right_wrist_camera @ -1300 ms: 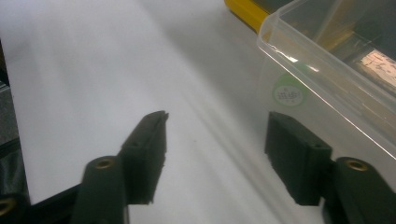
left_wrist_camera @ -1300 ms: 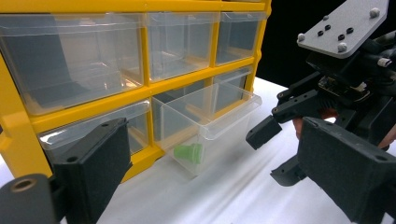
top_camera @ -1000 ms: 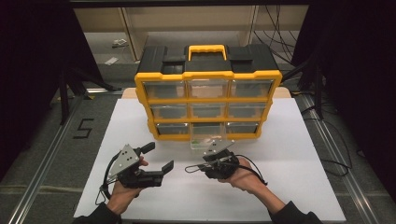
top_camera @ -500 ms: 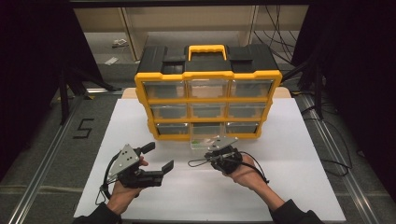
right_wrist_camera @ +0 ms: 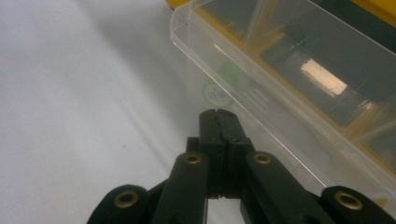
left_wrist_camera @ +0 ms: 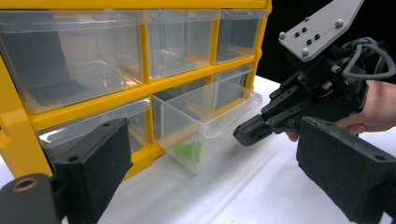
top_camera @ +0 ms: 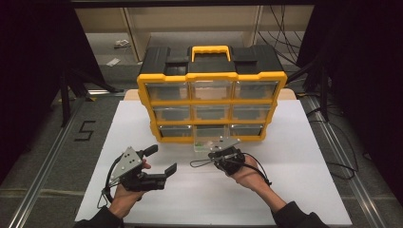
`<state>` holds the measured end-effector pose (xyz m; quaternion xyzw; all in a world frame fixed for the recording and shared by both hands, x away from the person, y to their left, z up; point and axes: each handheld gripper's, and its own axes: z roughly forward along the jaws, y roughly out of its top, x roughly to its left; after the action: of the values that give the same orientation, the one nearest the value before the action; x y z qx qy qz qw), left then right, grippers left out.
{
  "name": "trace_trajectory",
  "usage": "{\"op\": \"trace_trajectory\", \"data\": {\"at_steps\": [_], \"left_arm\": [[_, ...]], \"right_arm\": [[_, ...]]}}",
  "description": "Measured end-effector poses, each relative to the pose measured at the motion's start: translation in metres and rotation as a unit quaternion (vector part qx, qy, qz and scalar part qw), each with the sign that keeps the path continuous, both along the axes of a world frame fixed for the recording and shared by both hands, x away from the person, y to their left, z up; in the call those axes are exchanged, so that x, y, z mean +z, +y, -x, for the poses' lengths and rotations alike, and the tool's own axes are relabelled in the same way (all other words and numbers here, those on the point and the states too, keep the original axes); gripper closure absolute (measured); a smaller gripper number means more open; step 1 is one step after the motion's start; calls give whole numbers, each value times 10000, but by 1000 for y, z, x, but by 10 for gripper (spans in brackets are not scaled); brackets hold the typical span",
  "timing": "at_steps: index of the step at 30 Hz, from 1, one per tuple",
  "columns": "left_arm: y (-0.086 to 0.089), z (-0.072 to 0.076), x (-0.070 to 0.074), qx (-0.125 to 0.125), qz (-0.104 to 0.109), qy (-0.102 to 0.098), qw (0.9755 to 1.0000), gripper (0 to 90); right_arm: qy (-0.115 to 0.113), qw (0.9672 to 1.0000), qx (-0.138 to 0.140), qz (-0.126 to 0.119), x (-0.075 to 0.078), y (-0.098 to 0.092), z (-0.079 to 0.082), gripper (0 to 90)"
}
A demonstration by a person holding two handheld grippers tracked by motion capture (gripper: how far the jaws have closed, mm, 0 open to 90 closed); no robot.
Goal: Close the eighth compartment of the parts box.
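Observation:
A yellow organizer [top_camera: 211,76] with clear drawers stands on the white table. Its bottom middle drawer [top_camera: 209,142] is pulled out, and a small green piece [left_wrist_camera: 189,151] lies inside it near the front wall. My right gripper [top_camera: 214,153] is just in front of that drawer. Its jaws have just been closing and now stand shut with nothing between them, their tips [right_wrist_camera: 218,116] close to the drawer's front wall [right_wrist_camera: 243,93], behind which the green piece [right_wrist_camera: 219,88] shows. My left gripper [top_camera: 161,159] hovers to the left, open and empty, its pads [left_wrist_camera: 93,172] wide apart.
The white tabletop [top_camera: 294,156] reaches out to both sides of the organizer. A metal rail [top_camera: 47,161] runs along the left edge, and cables [top_camera: 342,166] lie off the right edge. The other drawers are pushed in.
My right hand has edged a little forward toward the pulled-out drawer. The left hand and its gripper have stayed where they were.

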<state>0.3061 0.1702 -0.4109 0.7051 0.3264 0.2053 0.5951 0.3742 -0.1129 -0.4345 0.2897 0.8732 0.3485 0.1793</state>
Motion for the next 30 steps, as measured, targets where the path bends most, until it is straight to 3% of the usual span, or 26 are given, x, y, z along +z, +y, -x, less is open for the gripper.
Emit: {"op": "trace_trajectory", "data": {"at_steps": [30], "left_arm": [[0,0,0,7,1,-4,10000,102]], "right_arm": [[-163,9995,-257,47,-10,4,-13,900]]}}
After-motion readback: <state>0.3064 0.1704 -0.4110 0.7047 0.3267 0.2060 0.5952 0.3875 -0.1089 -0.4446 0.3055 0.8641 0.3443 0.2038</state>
